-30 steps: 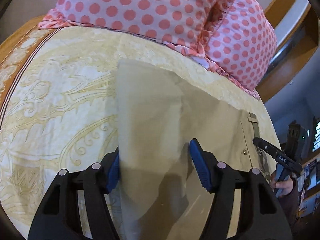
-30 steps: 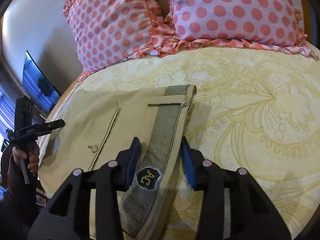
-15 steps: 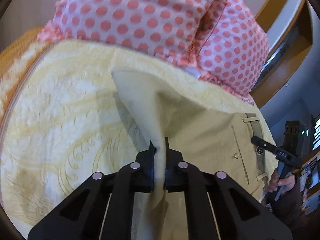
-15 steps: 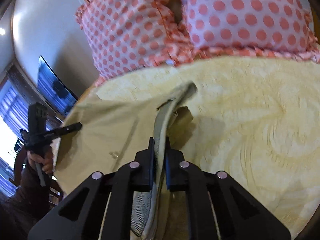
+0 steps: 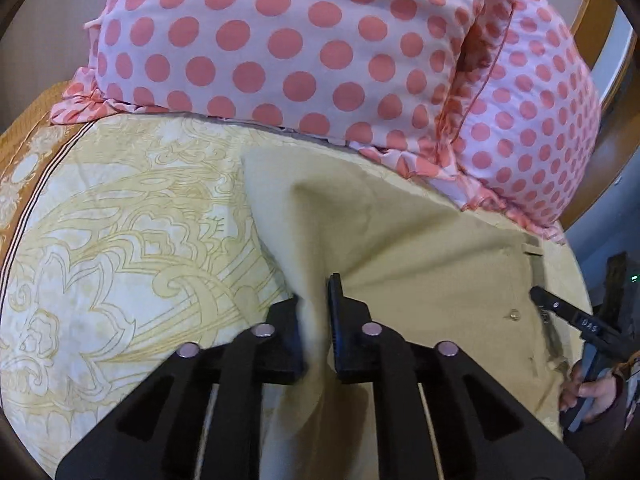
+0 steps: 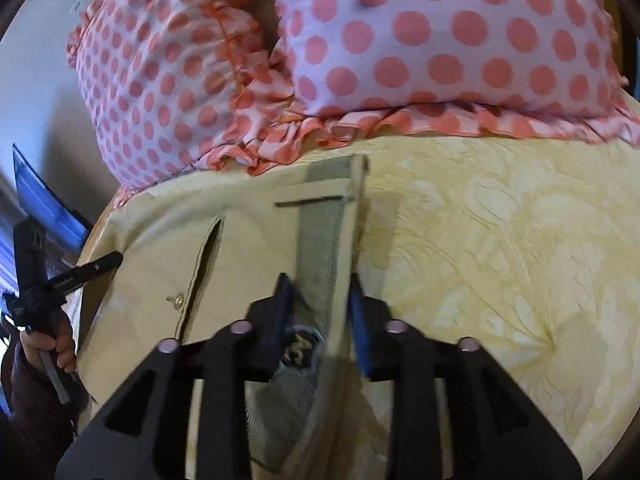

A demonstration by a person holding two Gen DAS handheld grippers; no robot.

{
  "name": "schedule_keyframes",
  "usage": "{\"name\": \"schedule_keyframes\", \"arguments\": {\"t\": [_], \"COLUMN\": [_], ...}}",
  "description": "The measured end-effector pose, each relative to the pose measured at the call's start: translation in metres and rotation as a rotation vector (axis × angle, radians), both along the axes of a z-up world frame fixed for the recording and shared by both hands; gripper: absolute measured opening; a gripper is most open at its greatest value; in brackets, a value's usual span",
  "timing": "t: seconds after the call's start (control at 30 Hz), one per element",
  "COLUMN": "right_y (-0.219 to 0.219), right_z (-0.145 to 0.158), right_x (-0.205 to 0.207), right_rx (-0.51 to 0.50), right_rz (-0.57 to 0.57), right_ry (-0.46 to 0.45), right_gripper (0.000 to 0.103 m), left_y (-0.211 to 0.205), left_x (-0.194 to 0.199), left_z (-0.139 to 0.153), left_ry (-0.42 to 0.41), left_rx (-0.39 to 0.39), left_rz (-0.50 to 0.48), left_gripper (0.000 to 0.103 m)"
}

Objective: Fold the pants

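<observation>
Pants (image 5: 420,264) lying crosswise on bed (image 5: 120,240): left gripper (image 5: 316,320) pinching leg end, right gripper (image 6: 320,312) parted, astride waistband (image 6: 320,248).

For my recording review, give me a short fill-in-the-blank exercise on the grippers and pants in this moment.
1. The left gripper is shut on the ____ pants.
2. The right gripper straddles the striped waistband with its jaws ____.
3. The pillows bear a ____ pattern.

Missing words: khaki; open; polka-dot
</observation>
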State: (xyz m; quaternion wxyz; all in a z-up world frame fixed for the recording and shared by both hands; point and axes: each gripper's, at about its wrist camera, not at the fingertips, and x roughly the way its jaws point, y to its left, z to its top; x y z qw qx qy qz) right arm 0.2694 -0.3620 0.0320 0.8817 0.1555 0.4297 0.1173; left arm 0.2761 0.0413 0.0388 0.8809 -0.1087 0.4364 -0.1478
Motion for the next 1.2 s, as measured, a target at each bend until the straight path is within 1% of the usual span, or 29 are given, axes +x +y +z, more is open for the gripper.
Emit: {"name": "schedule_keyframes", "arguments": {"t": [0.03, 0.07, 0.1, 0.13, 0.2, 0.23, 0.27, 0.3, 0.33, 0.37, 0.43, 0.47, 0.5, 0.53, 0.57, 0.6, 0.63, 0.67, 0.7, 0.77, 0.8, 0.83, 0.87, 0.93, 0.97, 1.03, 1.1, 1.17, 1.2], "right_y": [-0.005, -0.01, -0.014, -0.015, -0.009, -0.004, -0.001, 0.004, 0.007, 0.009, 0.007, 0.003, -0.002, -0.006, -0.007, -0.005, 0.0, 0.006, 0.019, 0.034, 0.047, 0.064, 0.077, 0.098, 0.105, 0.12, 0.128, 0.134, 0.138], "right_z": [0.008, 0.014, 0.024, 0.034, 0.042, 0.041, 0.038, 0.032, 0.023, 0.015, -0.009, -0.017, -0.019, -0.019, -0.018, -0.014, -0.008, -0.002, 0.005, 0.01, 0.011, 0.01, 0.007, -0.003, -0.008, -0.017, -0.023, -0.028, -0.028], "right_x": [-0.007, -0.013, -0.023, -0.037, -0.053, -0.061, -0.062, -0.063, -0.062, -0.059, -0.054, -0.055, -0.058, -0.058, -0.059, -0.066, -0.072, -0.082, -0.098, -0.123, -0.135, -0.15, -0.161, -0.18, -0.19, -0.203, -0.208, -0.21, -0.214], "right_rx": [0.009, 0.029, 0.068, 0.13, 0.228, 0.304, 0.34, 0.39, 0.441, 0.469, 0.473, 0.511, 0.542, 0.531, 0.529, 0.483, 0.414, 0.343, 0.275, 0.18, 0.117, 0.032, -0.038, -0.159, -0.201, -0.252, -0.275, -0.308, -0.322], "right_rz": [-0.021, -0.032, -0.037, -0.022, 0.031, 0.075, 0.091, 0.109, 0.12, 0.114, 0.045, 0.021, -0.008, -0.048, -0.066, -0.093, -0.114, -0.125, -0.104, -0.062, -0.052, -0.043, -0.04, -0.048, -0.049, -0.049, -0.051, -0.061, -0.059], "right_ry": [-0.02, -0.043, -0.08, -0.126, -0.16, -0.149, -0.136, -0.109, -0.074, -0.034, 0.056, 0.057, 0.04, 0.06, 0.066, 0.069, 0.067, 0.053, 0.006, -0.051, -0.077, -0.106, -0.127, -0.157, -0.171, -0.2, -0.209, -0.219, -0.227], "right_gripper": [0.046, 0.067, 0.076, 0.083, 0.086, 0.09, 0.094, 0.094, 0.094, 0.095, 0.093, 0.09, 0.088, 0.085, 0.085, 0.087, 0.099, 0.101, 0.101, 0.101, 0.101, 0.101, 0.101, 0.101, 0.101, 0.101, 0.101, 0.101, 0.101], "left_y": [0.006, 0.012, 0.015, 0.018, 0.014, 0.01, 0.003, -0.003, -0.012, -0.022, -0.03, -0.032, -0.032, -0.03, -0.028, -0.027, -0.023, -0.019, -0.018, -0.014, -0.011, -0.009, -0.009, -0.009, -0.01, -0.014, -0.017, -0.023, -0.024], "left_x": [-0.005, -0.013, -0.02, -0.032, -0.051, -0.059, -0.068, -0.072, -0.076, -0.076, -0.071, -0.064, -0.06, -0.06, -0.06, -0.062, -0.067, -0.079, -0.094, -0.122, -0.137, -0.153, -0.171, -0.2, -0.209, -0.225, -0.234, -0.238, -0.239], "left_z": [0.005, 0.013, 0.018, 0.027, 0.039, 0.041, 0.041, 0.039, 0.033, 0.027, 0.013, 0.002, -0.005, -0.005, -0.005, -0.003, 0.0, 0.006, 0.011, 0.017, 0.019, 0.02, 0.019, 0.012, 0.008, -0.002, -0.009, -0.017, -0.019], "left_ry": [-0.007, -0.029, -0.049, -0.084, -0.126, -0.128, -0.118, -0.112, -0.092, -0.063, -0.016, 0.024, 0.035, 0.005, 0.017, 0.019, 0.012, -0.01, -0.039, -0.096, -0.123, -0.15, -0.175, -0.211, -0.217, -0.222, -0.228, -0.233, -0.23], "left_rx": [-0.007, -0.01, -0.014, -0.023, -0.05, -0.077, -0.114, -0.135, -0.145, -0.138, -0.11, -0.081, -0.083, -0.087, -0.08, -0.079, -0.067, -0.044, -0.014, 0.052, 0.083, 0.111, 0.144, 0.218, 0.247, 0.296, 0.326, 0.374, 0.382], "left_rz": [0.011, 0.024, 0.029, 0.024, -0.019, -0.055, -0.099, -0.122, -0.151, -0.172, -0.17, -0.15, -0.145, -0.132, -0.119, -0.107, -0.083, -0.069, -0.069, -0.04, -0.021, -0.007, 0.003, 0.044, 0.061, 0.089, 0.09, 0.093, 0.09], "left_gripper": [0.012, 0.012, 0.012, 0.012, 0.018, 0.039, 0.07, 0.078, 0.078, 0.078, 0.078, 0.076, 0.075, 0.075, 0.074, 0.074, 0.075, 0.076, 0.078, 0.092, 0.093, 0.095, 0.1, 0.102, 0.102, 0.102, 0.102, 0.102, 0.102]}}
